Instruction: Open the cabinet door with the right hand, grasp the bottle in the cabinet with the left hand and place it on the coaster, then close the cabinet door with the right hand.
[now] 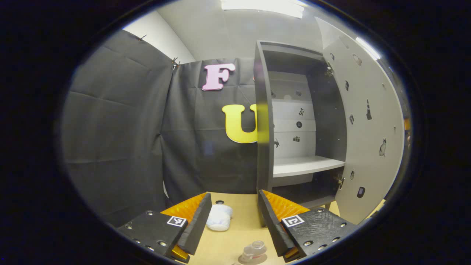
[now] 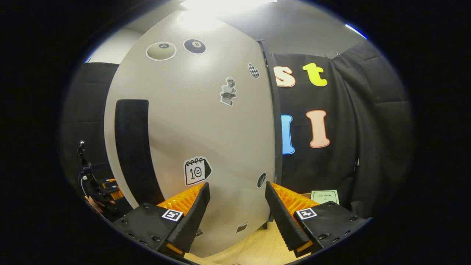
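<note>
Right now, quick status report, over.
Left tongs open, empty, over the table. Bottle down by them. Cabinet door open. Right tongs open, facing it.

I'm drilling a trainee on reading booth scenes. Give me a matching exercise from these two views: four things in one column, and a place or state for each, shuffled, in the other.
Things:
1. cabinet door
2. bottle
3. white cloth
4. left gripper

Places or states:
A. lying on the table beside the left finger
B. swung wide open
C. open, fingers apart with nothing between them
D. on the table, low between the two fingers, outside the cabinet

Pairs: 1-B, 2-D, 3-A, 4-C
</note>
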